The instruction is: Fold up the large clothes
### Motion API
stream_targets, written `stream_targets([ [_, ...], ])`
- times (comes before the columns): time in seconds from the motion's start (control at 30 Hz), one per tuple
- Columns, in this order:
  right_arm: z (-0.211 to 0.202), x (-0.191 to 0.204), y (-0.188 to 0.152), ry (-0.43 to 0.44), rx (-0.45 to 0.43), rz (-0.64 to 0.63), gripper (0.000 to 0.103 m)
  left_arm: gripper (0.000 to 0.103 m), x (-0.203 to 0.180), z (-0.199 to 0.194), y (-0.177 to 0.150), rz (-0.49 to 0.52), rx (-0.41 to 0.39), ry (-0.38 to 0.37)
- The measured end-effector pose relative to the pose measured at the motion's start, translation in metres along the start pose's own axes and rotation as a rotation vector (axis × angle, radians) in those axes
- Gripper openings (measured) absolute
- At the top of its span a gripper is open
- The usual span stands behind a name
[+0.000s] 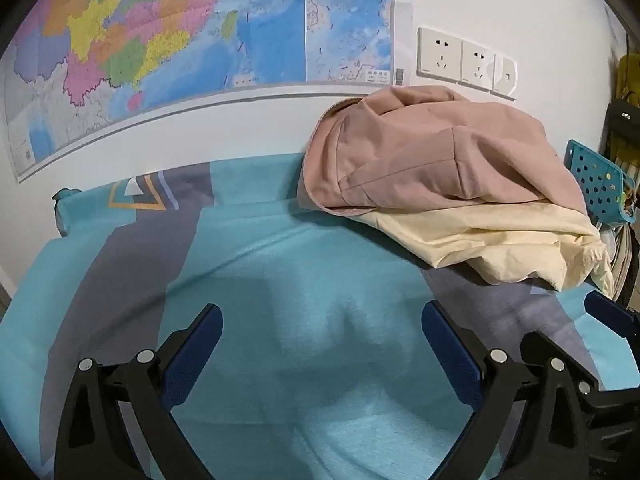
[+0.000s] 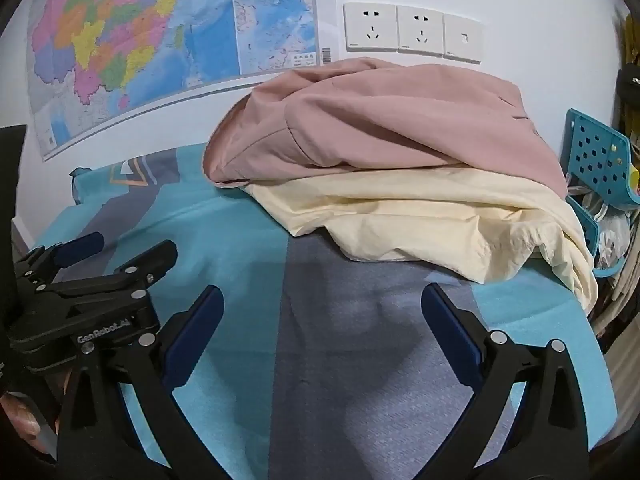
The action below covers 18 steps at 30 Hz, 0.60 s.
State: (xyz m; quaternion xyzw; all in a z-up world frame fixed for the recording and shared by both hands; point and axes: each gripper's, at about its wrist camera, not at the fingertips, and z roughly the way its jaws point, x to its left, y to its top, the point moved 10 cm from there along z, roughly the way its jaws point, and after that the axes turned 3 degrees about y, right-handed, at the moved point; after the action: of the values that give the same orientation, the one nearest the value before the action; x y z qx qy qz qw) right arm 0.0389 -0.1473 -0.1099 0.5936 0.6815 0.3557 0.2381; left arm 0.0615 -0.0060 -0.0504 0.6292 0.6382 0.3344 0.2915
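Note:
A pink garment (image 1: 424, 152) lies bunched on top of a cream garment (image 1: 492, 240) at the far right of the table, against the wall. Both show in the right wrist view, pink (image 2: 380, 120) over cream (image 2: 420, 216). My left gripper (image 1: 322, 320) is open and empty, low over the teal and grey table cover (image 1: 256, 248), short of the pile. My right gripper (image 2: 322, 304) is open and empty over the cover's grey stripe (image 2: 360, 360), just in front of the cream garment. The left gripper also shows at the left in the right wrist view (image 2: 132, 248).
A wall with a large map (image 1: 160, 40) and power sockets (image 1: 464, 60) stands right behind the table. A teal perforated basket (image 2: 600, 160) and other clutter sit past the table's right edge. The cover's far left corner (image 1: 64, 200) is bunched.

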Motion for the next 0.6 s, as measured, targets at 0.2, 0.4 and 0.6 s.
stream_targets([
  [0.2,-0.0019,-0.0044,-0.0020,-0.001,-0.004,0.006,0.097,0.096,-0.0021,-0.0022,-0.0004,0.005,-0.005,0.002],
  [0.4,-0.0046,-0.0043,-0.0014,-0.011,-0.010,-0.002,0.097,0.096,-0.0018,-0.0026,-0.0030,-0.011,0.005,-0.014],
  [0.6,-0.0054,-0.0047,-0.0010,-0.022,-0.010,-0.005,0.097,0.096,-0.0010,-0.0032,-0.0054,0.000,0.006,-0.001],
])
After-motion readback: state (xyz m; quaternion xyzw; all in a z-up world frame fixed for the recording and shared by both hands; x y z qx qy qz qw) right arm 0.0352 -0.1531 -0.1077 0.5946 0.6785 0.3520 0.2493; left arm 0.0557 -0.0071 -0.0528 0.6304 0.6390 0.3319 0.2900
